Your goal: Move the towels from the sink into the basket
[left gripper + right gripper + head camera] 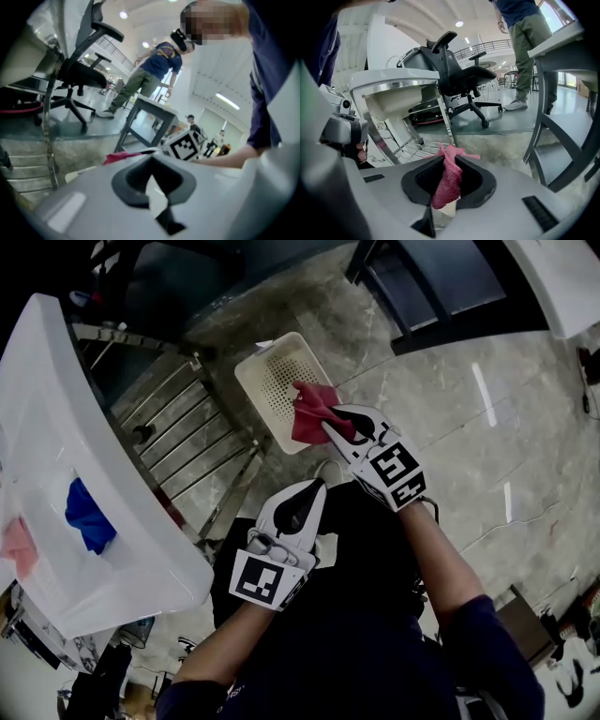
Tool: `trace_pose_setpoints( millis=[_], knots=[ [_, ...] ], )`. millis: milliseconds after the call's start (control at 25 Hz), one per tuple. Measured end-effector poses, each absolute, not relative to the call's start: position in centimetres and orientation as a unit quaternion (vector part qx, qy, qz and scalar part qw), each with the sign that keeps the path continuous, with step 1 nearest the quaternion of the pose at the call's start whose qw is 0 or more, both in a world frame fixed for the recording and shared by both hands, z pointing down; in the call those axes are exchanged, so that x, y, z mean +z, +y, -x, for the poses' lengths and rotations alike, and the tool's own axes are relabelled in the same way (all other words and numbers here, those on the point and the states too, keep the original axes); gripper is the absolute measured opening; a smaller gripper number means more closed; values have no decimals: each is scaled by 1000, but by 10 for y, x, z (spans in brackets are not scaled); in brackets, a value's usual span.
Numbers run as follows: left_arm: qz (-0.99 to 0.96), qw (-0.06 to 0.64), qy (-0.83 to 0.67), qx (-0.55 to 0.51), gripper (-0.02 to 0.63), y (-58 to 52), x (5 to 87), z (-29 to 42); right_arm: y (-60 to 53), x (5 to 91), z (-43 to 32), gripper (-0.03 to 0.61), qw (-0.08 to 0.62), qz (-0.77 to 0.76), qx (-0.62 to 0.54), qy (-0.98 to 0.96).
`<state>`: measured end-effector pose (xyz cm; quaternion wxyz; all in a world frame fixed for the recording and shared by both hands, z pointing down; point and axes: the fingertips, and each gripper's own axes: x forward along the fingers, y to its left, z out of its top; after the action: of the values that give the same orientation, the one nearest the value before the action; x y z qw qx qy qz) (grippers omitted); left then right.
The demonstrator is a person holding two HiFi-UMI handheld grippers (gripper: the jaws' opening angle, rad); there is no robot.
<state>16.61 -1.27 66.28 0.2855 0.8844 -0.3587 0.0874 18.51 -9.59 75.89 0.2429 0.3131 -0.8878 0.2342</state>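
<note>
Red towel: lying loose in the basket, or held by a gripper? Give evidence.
Held: the right gripper is shut on the red towel, over the basket.

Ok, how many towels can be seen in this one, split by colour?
Red towel: 1, held in the jaws of the right gripper
Blue towel: 1, in the sink
Pink towel: 1, in the sink
Total: 3

The right claw [450, 161] pinches a red towel [447, 183].
</note>
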Motion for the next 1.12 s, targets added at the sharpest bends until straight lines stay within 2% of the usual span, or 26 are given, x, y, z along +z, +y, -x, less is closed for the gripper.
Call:
trace_pose_setpoints(
  millis=[360,600,1120],
  knots=[
    [-882,297,-357,83,3,-22,701,-162,-104,811,-180,60,254,-311,238,-884],
    [-875,309,-364,74,3,-31,720,-157,-113,833,-176,120,251,-314,249,-882],
    [-878,307,-361,71,3,-29,651,-157,-112,758,-185,118,254,-321,238,-881]
  ],
)
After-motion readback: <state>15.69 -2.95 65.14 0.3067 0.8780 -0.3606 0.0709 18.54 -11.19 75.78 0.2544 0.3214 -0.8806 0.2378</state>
